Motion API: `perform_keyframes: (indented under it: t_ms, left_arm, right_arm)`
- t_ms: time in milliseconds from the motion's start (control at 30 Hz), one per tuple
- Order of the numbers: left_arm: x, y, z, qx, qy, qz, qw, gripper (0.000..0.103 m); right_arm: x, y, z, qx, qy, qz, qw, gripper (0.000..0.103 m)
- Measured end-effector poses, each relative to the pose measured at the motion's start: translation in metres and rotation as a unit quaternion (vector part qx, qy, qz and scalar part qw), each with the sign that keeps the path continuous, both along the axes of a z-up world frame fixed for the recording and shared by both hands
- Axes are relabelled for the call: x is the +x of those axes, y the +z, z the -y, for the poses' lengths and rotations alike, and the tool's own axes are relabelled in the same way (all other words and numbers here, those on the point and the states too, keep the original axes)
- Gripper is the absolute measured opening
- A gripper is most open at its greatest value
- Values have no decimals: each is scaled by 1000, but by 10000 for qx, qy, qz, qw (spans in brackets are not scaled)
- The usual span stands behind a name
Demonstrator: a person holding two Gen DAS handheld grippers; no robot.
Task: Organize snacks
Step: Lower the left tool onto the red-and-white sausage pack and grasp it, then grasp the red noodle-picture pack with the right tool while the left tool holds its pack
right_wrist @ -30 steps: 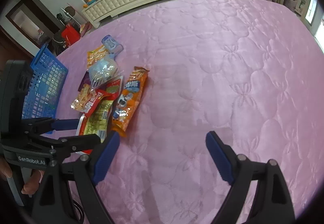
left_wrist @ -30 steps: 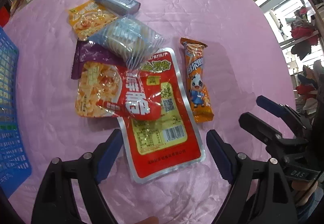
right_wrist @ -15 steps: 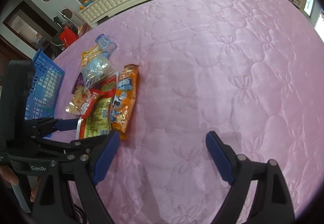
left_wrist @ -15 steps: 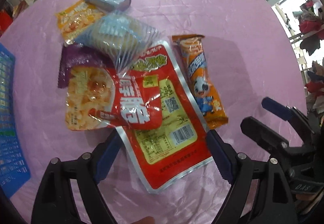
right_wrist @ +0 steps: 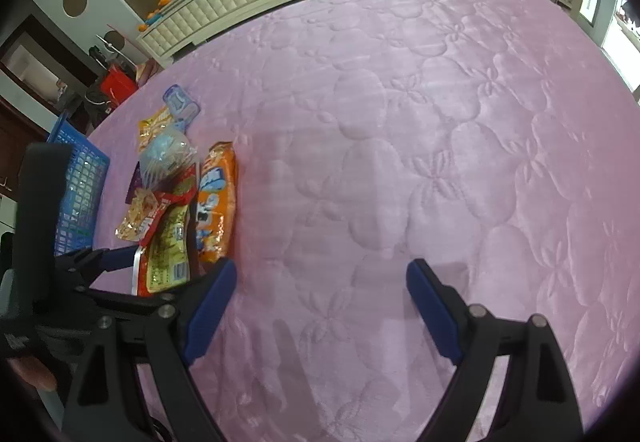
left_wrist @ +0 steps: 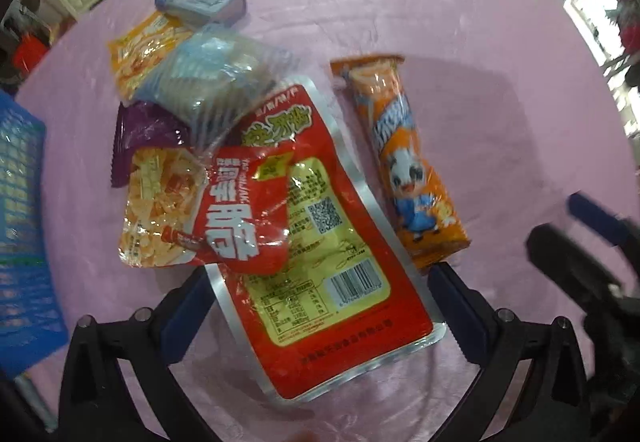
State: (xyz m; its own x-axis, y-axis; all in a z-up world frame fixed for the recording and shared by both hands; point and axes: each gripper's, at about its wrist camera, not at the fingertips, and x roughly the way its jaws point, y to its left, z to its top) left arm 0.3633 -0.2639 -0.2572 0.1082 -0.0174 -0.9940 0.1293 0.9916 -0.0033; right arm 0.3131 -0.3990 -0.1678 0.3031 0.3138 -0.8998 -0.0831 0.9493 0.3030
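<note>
A pink quilted bedspread (right_wrist: 400,130), stitched with a flower pattern, covers the bed and carries everything. A blue plastic lattice basket (left_wrist: 20,226) stands on it at the left edge. Beside the basket lies a heap of snacks: a large red foil pouch (left_wrist: 332,282) lies flat on the cover, an orange cartoon-printed packet (left_wrist: 404,166) lies just right of it, and a lilac box (left_wrist: 200,2) sits at the far end.
</note>
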Motion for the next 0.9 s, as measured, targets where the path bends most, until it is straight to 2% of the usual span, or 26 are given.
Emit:
perform_keyframes:
  t_ms: [133, 200, 267, 300, 367, 433, 633, 900]
  left_arm:
    - [4, -2, 4, -83, 135, -87, 9998, 102]
    - [5, 0, 0, -62, 115, -73, 9999, 95]
    - [4, 4, -3, -43, 150, -20, 9999, 76]
    - [4, 7, -6, -62, 170, -9, 9998, 70]
    - [3, 10, -12, -210, 91, -23, 9997, 47]
    - [3, 11, -18, -447, 36, -133, 9989, 37]
    - [-9, 9, -23, -583, -148, -81, 9982, 29]
    - [-45, 13, -46, -957, -428, 143, 9944, 28]
  right_arm:
    - [-1, -1, -1, -8, 24, -23, 10000, 90]
    - [-1, -2, -5, -30, 59, -44, 10000, 90]
    - [-2, -2, -8, -54, 90, -33, 9999, 90]
    - [-2, -2, -11, -59, 100, -33, 9999, 90]
    - [-1, -2, -13, -45, 111, -41, 9999, 90]
    - [0, -1, -18, -41, 131, -44, 9999, 90]
    - [2, 6, -39, -56, 278, -54, 9996, 90]
    - [-2, 24, -54, -307, 368, 55, 9988, 90]
